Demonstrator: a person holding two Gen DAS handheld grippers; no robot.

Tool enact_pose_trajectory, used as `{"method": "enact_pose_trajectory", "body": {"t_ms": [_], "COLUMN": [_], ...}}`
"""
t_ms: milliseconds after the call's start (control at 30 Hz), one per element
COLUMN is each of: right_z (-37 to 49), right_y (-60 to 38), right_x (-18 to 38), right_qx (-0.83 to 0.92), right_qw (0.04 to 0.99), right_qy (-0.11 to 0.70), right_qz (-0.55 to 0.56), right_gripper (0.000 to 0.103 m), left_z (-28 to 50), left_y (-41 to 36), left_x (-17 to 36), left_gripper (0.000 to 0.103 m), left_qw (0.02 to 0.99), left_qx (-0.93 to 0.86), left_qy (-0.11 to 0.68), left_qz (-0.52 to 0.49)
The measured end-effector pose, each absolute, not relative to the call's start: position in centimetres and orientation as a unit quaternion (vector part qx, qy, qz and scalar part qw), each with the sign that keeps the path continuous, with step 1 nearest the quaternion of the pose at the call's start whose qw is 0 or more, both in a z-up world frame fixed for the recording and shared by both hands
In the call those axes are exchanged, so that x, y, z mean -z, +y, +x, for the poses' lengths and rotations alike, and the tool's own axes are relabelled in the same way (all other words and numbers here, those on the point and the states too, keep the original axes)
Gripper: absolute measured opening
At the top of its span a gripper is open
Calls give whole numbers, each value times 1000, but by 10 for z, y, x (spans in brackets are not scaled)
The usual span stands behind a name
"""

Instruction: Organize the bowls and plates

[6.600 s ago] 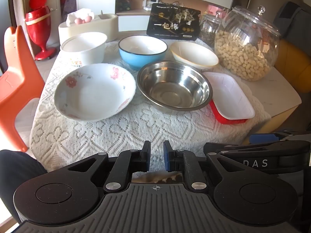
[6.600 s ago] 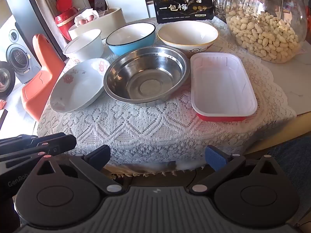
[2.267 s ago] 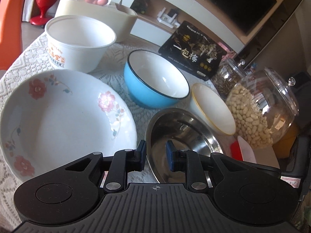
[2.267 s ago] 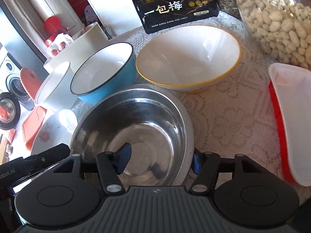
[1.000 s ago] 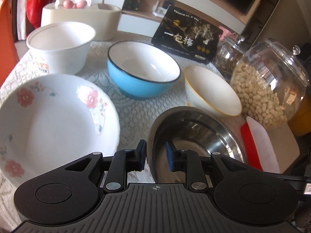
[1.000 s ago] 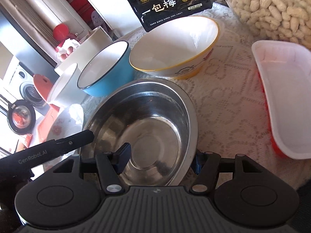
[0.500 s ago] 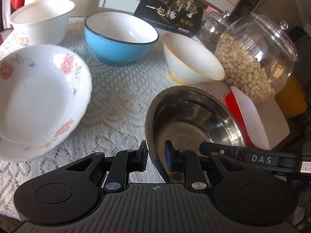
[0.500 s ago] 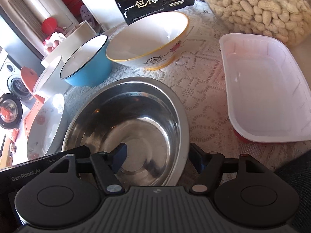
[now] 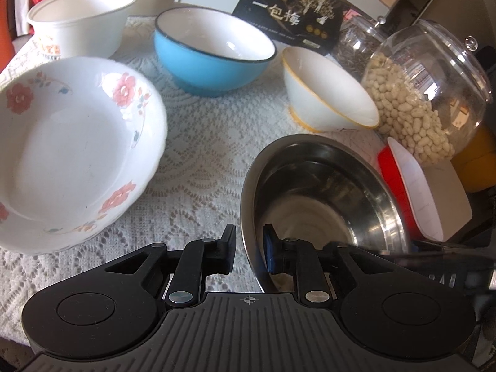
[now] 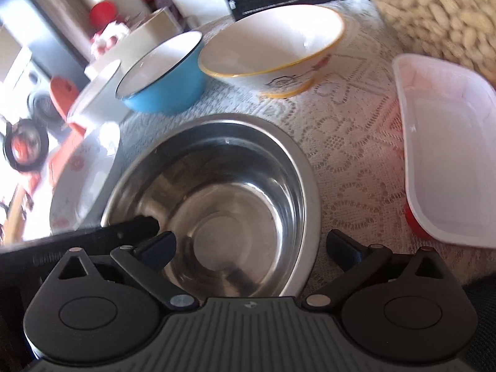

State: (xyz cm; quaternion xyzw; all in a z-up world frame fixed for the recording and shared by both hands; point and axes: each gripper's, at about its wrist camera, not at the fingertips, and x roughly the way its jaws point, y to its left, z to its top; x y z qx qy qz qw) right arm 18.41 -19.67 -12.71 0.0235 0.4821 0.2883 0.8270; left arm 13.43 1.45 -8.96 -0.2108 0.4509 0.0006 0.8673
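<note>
A steel bowl rests on the lace tablecloth, front and centre. My left gripper is shut on its left rim, one pad outside and one inside. My right gripper straddles the bowl's near rim; its jaws are opening and the pads stand clear of the metal. A floral plate lies to the left. Behind sit a blue bowl, a yellow-rimmed white bowl and a white paper bowl.
A red and white tray lies right of the steel bowl. A glass jar of peanuts and a black packet stand at the back right. Bare lace shows between the floral plate and the steel bowl.
The right gripper's jaws have spread wide off the steel bowl's rim. The left gripper stays clamped on the rim, and the gap between the steel bowl and the floral plate has grown.
</note>
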Motion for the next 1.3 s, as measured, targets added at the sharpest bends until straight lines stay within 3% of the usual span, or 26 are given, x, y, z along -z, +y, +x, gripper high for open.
{"method": "enact_pose_trajectory", "body": {"t_ms": [200,367,433,533,733,1100,1300], "right_z": [166,168,176,178,163,146,150], "right_y": [-187,-193,-200,-203,-186,-105,-41], "right_x": [130,126,123,120,102,48,50], "right_qx": [-276,-259,-259,-258,-266,-340,-376], "right_qw": [853,863,858,859,867,873,860], "right_qy": [441,433,444,442,421,347,340], "right_qz": [-27,-23,1,4,-16,-39,-57], "right_gripper": [100,75,58,49,47,45,45], "left_z": [134,134,134,135,128,79,66], "left_y": [14,14,15,14,23,100,145], "left_x": [90,91,91,91,81,27,32], "left_gripper": [21,21,21,19,18,18,18], "left_qw": [866,865,864,865,872,908,903], "left_qx": [0,0,2,5,-3,-57,-116], "left_qy": [454,454,455,455,440,327,311], "left_qz": [-211,-213,-215,-213,-216,-255,-272]}}
